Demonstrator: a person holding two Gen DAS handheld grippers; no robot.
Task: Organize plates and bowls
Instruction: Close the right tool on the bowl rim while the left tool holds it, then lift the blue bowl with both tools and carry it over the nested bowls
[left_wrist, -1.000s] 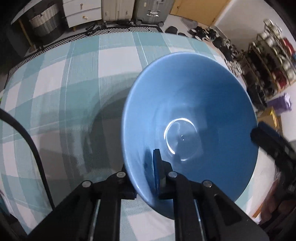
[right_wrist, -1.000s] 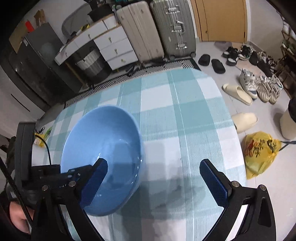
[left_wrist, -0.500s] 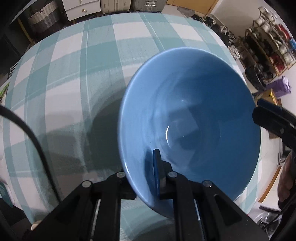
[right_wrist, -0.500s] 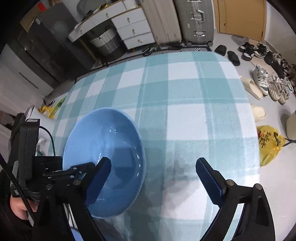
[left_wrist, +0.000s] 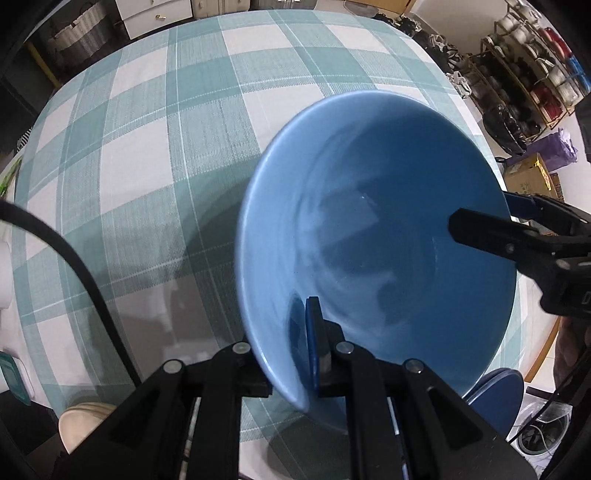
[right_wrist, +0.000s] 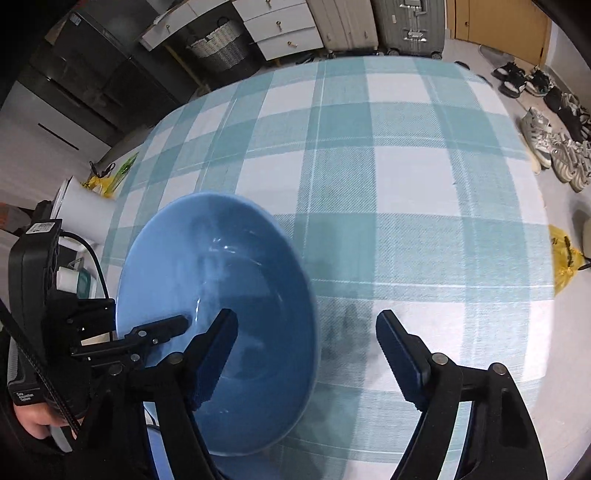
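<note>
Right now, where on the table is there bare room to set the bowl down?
The checked cloth is bare beyond and right of the bowl. The near-left corner is crowded: both grippers at the bowl's rim, a darker blue dish beneath it.

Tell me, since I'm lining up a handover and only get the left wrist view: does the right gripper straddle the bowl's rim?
Observer: Yes. In the right wrist view the right gripper has one finger inside the blue bowl and the other outside, over the tablecloth. Its jaws have just been closing, and neither pad touches the rim yet.
Operator: Who is steadying the other side?
Observer: The left gripper pinches the opposite rim, and a hand grips its handle at the lower left.
</note>
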